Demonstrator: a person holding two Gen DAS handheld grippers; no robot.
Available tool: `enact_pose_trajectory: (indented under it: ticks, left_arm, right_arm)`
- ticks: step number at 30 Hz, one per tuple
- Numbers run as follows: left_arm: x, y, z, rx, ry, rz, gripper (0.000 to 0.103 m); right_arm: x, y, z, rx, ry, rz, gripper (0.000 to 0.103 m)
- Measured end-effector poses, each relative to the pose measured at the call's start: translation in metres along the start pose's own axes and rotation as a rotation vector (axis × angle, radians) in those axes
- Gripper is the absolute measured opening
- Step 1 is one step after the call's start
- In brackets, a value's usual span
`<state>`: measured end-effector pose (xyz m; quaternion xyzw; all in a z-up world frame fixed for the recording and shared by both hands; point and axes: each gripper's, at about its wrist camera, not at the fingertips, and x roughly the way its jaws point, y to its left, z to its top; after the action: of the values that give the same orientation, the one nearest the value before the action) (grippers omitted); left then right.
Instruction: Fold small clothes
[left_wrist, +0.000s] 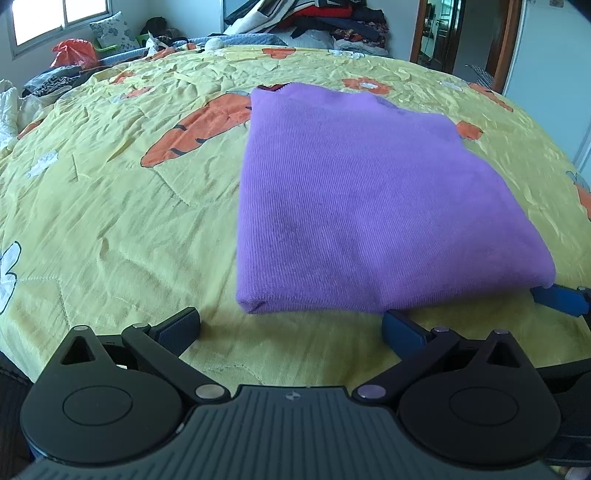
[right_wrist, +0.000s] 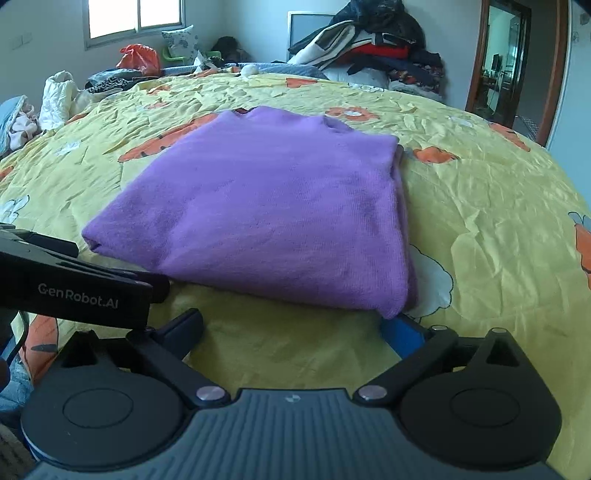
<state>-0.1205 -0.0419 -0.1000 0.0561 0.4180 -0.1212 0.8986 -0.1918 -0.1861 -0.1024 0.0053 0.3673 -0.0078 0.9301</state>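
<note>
Your left gripper (left_wrist: 291, 328) sits at 6 o'clock, fingers (left_wrist: 181, 326) spread wide and holding nothing, just short of the sweater's near edge. Your right gripper (right_wrist: 295, 328) is likewise wide open and empty, its blue finger right at the sweater's near corner. The purple sweater (left_wrist: 354, 206) lies folded flat on the yellow bed (left_wrist: 110, 221), running toward 12 o'clock, with clothes (right_wrist: 380, 48) piled beyond

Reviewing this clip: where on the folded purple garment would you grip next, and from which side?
Probably the near folded edge of the purple garment, approached low from the front: that edge is thick, faces both open grippers, left gripper and right gripper, and lies flat on the yellow bedspread.
</note>
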Motion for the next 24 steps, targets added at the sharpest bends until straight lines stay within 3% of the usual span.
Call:
enact_pose_trajectory:
  ticks: [9, 24]
  left_arm:
    - [0.000, -0.002, -0.002, 0.003, -0.006, 0.006, 0.103]
    - [0.000, -0.003, -0.002, 0.006, -0.007, 0.004, 0.103]
  right_arm:
    - [0.001, 0.021, -0.002, -0.008, -0.022, 0.003, 0.103]
    - [0.002, 0.023, -0.002, 0.011, -0.029, -0.010, 0.103]
